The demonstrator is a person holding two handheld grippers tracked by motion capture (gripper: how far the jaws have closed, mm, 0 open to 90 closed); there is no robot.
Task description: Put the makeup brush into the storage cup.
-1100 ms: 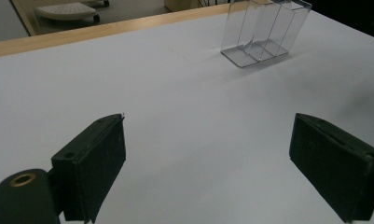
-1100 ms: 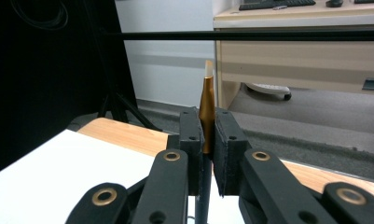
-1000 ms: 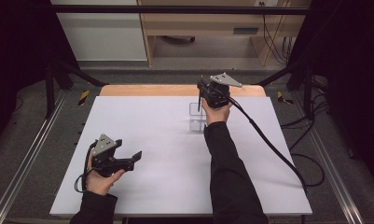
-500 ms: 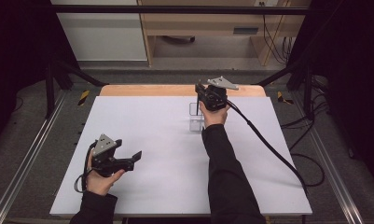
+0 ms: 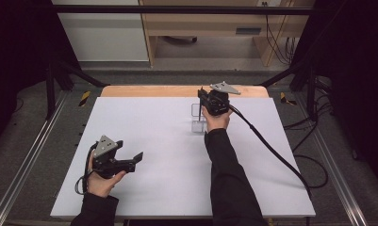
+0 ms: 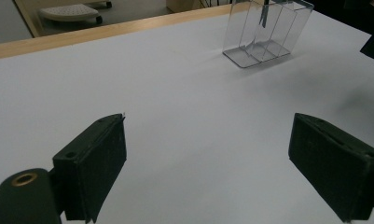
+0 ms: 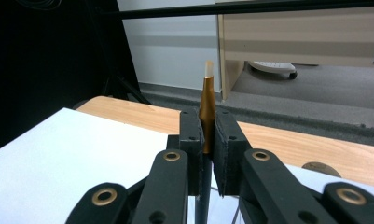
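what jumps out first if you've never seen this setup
The right hand-held gripper, shut on a slim pen with an orange-gold tapered tip, holds it upright over the clear plastic divided holder near the white table's far edge. The left hand-held gripper hovers open near the front left.

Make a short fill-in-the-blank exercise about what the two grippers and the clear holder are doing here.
1. The right gripper is shut on a pen with a ____ cap end.
2. The left gripper holds nothing; its fingers are ____.
3. The clear acrylic holder stands ____ on the white tabletop.
4. In the high view, the right gripper is directly ____ the holder.

Missing words: gold; open; upright; above
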